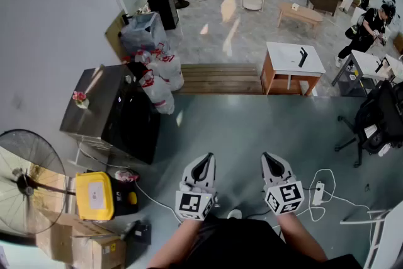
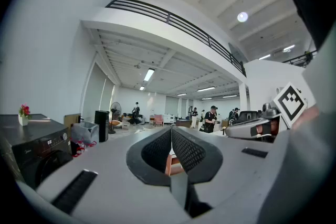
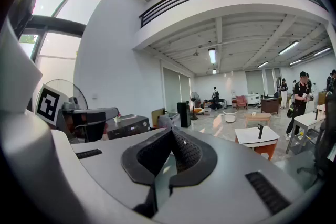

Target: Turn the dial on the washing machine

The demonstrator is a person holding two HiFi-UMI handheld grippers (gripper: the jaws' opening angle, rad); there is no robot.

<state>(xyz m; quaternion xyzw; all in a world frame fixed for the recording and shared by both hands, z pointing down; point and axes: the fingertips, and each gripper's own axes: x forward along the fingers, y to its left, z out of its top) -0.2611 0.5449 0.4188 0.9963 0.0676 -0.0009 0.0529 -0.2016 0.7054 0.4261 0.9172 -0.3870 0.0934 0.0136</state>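
The dark grey washing machine stands against the left wall, its black front facing right; it also shows at the left of the left gripper view and behind the jaws in the right gripper view. Its dial is too small to make out. My left gripper and right gripper are held side by side near my body, well to the right of the machine. Both are shut with nothing between the jaws.
A standing fan, a yellow box and cardboard boxes lie left of me. Red-and-white bags pile beside the machine. A white table, wooden steps, an office chair and floor cables are ahead and right. People work at the far right.
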